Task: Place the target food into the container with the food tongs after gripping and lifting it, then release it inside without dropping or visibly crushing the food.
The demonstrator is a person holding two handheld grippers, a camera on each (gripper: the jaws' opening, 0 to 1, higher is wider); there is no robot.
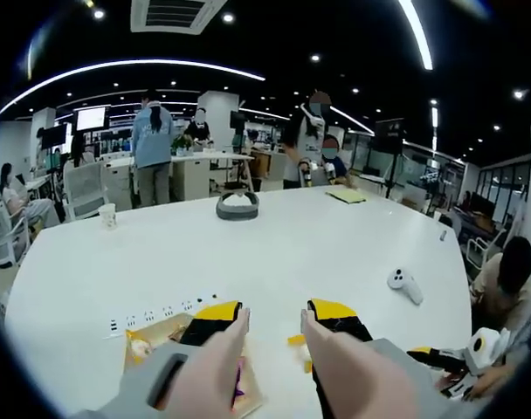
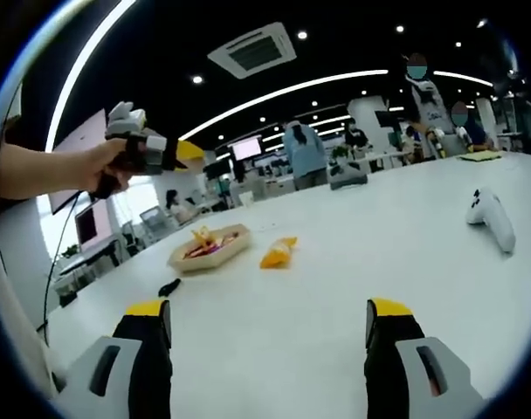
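left hand-held gripper (image 1: 274,325) open, empty, over tray (image 2: 209,248) | right hand-held gripper (image 2: 270,327) open, empty, facing snack (image 2: 277,253) on table (image 2: 335,288) | no tongs seen

White table (image 2: 335,262) bearing a tan tray (image 2: 209,249), an orange-yellow food piece (image 2: 278,252) and a white controller (image 2: 493,218); gripper tips showing yellow over black.

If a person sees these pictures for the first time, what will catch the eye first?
Probably the big white table, nearly bare. In the right gripper view, a shallow tray of food sits on it, with a loose orange piece just beside it. A hand holds the left tongs high above the table, far from the food.
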